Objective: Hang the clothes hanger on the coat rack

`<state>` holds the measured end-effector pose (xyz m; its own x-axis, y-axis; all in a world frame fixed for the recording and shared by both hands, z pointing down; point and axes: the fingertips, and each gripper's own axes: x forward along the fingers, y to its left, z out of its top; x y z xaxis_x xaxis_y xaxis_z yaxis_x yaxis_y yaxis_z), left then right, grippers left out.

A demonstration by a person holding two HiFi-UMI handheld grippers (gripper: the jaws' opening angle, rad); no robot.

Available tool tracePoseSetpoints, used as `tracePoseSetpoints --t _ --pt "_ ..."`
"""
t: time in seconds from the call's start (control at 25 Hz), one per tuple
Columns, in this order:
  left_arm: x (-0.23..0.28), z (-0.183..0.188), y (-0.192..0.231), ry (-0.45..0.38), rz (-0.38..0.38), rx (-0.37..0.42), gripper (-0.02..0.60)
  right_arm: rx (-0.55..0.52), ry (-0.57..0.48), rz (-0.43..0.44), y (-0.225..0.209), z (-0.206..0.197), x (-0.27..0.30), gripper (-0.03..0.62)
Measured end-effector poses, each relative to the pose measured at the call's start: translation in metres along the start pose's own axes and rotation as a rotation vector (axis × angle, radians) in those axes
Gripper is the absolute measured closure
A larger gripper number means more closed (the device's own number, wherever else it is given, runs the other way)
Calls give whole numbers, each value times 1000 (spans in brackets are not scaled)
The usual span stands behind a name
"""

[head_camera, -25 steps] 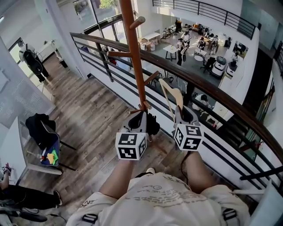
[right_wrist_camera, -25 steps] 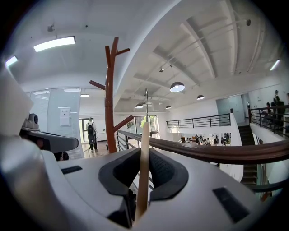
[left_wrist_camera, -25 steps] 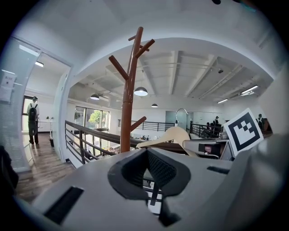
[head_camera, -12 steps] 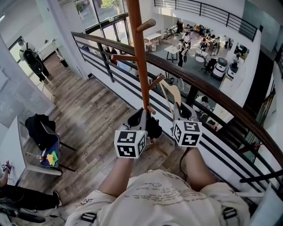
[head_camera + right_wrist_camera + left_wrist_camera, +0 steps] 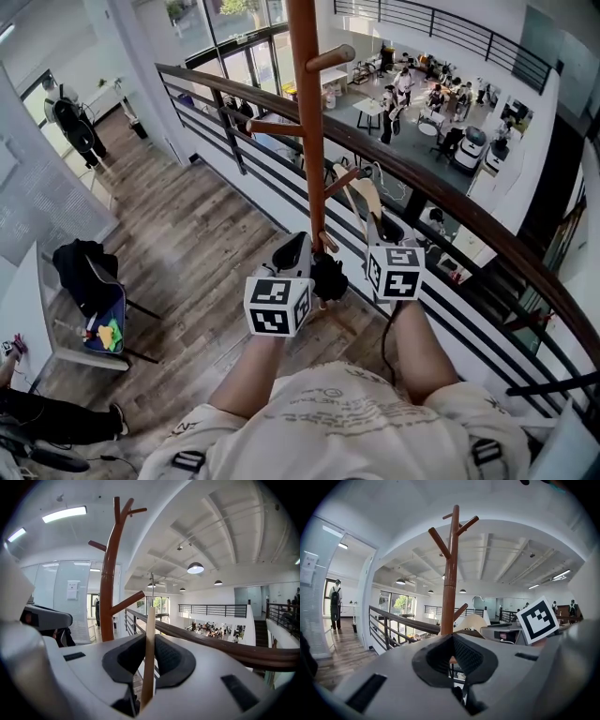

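The coat rack's pole [image 5: 309,141] stands just in front of the railing [image 5: 450,183], whose rail and bars close off the space behind the pole. A low peg [image 5: 342,178] slants out to the pole's right. The clothes hanger [image 5: 367,202], clamped in the right gripper [image 5: 386,228], stands just beside that peg. A left peg [image 5: 272,127] and a higher upper peg [image 5: 330,59] also jut out. The left gripper [image 5: 296,244], jaws together, crowds the pole's near side. Left of the pole the floor [image 5: 187,234] lies open.
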<state>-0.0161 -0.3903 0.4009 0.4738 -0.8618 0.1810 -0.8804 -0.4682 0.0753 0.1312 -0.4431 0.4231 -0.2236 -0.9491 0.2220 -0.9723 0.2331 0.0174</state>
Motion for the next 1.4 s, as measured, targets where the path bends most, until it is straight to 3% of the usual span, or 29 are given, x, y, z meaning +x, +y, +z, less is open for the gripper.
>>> tracePoseSetpoints --t 0.56,1.4 --pt "-2 -3 21 6 39 -12 577 -76 45 61 23 -6 28 543" --pt "-9 -14 20 22 34 -13 577 -187 83 133 51 -38 17 543"
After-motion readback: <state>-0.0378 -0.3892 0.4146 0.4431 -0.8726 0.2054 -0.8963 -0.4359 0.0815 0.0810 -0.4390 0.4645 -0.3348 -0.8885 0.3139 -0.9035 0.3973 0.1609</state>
